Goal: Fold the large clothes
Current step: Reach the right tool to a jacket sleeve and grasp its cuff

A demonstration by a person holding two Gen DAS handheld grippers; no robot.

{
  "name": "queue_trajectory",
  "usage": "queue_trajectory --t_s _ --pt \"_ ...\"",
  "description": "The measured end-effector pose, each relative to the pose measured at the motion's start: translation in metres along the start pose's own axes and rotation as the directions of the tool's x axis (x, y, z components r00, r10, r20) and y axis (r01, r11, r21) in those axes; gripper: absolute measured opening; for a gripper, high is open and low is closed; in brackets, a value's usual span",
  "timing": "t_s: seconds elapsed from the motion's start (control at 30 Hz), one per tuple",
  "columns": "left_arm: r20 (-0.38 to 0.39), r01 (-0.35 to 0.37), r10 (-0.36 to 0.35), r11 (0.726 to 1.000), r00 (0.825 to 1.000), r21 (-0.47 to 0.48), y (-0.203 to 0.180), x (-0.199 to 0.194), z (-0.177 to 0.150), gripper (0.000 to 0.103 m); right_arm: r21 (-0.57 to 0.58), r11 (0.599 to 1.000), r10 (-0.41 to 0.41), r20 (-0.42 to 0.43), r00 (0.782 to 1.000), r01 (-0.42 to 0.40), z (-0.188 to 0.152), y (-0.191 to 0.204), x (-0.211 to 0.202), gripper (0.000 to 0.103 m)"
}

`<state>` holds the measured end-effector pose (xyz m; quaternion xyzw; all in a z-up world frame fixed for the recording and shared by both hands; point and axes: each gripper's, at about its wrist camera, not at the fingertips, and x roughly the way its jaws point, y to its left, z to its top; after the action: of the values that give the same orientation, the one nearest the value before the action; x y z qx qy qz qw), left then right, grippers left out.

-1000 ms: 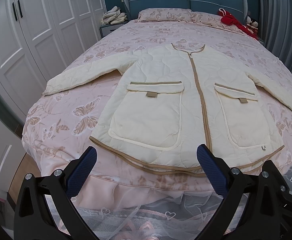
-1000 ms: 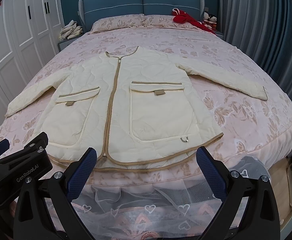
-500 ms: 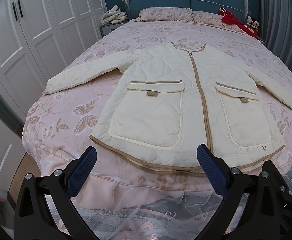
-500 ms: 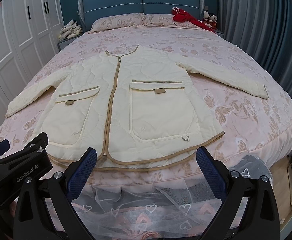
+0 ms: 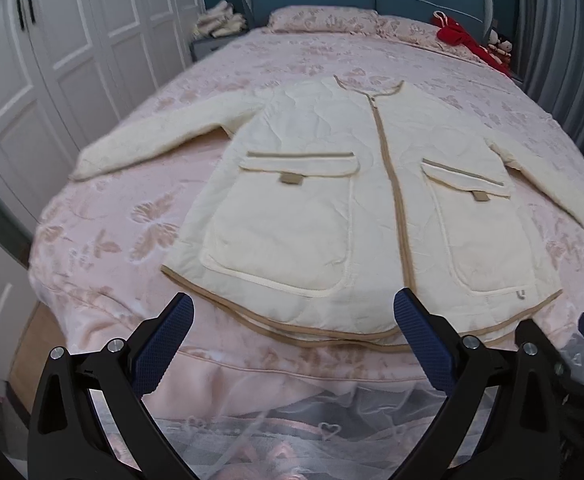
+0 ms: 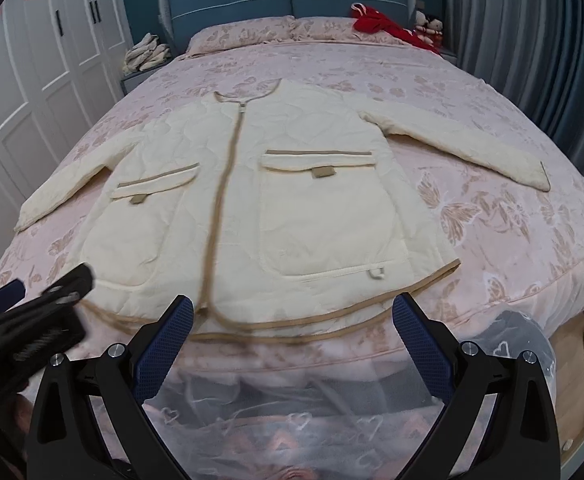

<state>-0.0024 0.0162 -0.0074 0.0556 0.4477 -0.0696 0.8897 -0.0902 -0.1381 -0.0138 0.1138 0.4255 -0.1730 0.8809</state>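
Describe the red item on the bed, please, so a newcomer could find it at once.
Start at the blue headboard of the bed. Against the pillows at its right end lies the red garment, beside two small dolls. It is the only bright red fabric; the jacket is cream.

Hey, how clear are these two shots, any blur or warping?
Left wrist view: sleeve and wardrobe doors smeared; jacket pockets sharper. Right wrist view: left gripper and zipper blurred. Both fisheye views bend the bed edges.
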Motion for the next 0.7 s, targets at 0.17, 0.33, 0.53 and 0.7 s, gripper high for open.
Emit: queue_trajectory --t_s 0.17,0.33,0.53,0.7 --pt "-0.037 0.004 -0.005 1.0 0.999 -0.009 0.005 0.018 0.009 0.098 0.186 0.982 -0.011 -0.036 0.999 0.018 0.026 -0.078 0.025 0.098" --pt "-0.057 -0.003 0.001 0.999 0.998 -0.032 0.007 0.037 0.023 0.098 0.385 0.916 -0.108 -0.02 0.994 0.107 0.065 -0.189 0.054 0.098" --pt "-0.092 -0.049 0.042 0.996 0.995 -0.076 0.006 0.065 0.042 0.098 0.524 0.822 -0.259 -0.007 0.966 0.224 0.105 -0.313 0.097 0.098" --pt "-0.1 -0.068 0.059 0.994 0.993 -0.081 -0.005 0.085 0.057 0.098 0.636 0.734 -0.29 -0.027 0.957 0.24 0.121 -0.392 0.135 0.098"
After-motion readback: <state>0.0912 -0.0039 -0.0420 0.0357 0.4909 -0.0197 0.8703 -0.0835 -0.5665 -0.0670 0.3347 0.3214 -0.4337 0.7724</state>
